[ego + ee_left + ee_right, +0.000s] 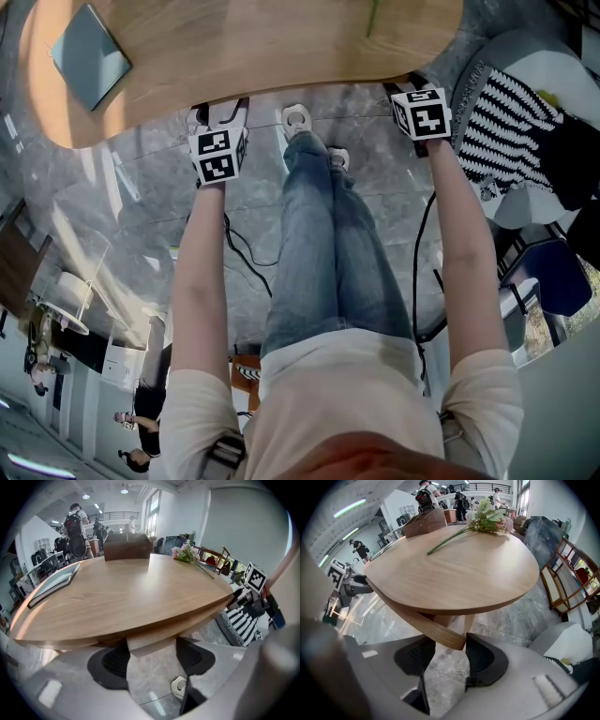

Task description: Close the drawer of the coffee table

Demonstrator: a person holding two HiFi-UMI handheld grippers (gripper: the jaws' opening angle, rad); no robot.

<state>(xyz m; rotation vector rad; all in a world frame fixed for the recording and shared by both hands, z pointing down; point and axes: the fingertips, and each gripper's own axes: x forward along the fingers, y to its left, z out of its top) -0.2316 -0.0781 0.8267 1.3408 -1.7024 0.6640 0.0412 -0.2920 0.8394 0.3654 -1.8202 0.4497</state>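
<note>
The oval wooden coffee table (pixel 253 47) fills the top of the head view. Under its top a curved wooden drawer front (pixel 417 616) sticks out a little past the tabletop's edge. My left gripper (pixel 220 108) is at the table's near edge, left of my legs, and my right gripper (pixel 410 89) is at the same edge on the right. In the left gripper view the drawer front (pixel 152 643) fills the gap between the jaws of the left gripper (pixel 152 660). The right gripper (pixel 446 660) has the drawer front's curved end between its pads.
On the table lie a grey notebook (pixel 89 56), a brown box (pixel 127 547) and a bunch of flowers (pixel 485 517). My feet (pixel 297 119) stand on the marble floor between the grippers, with cables (pixel 246 251) behind. A striped cushion (pixel 506 122) lies at the right. People stand far off.
</note>
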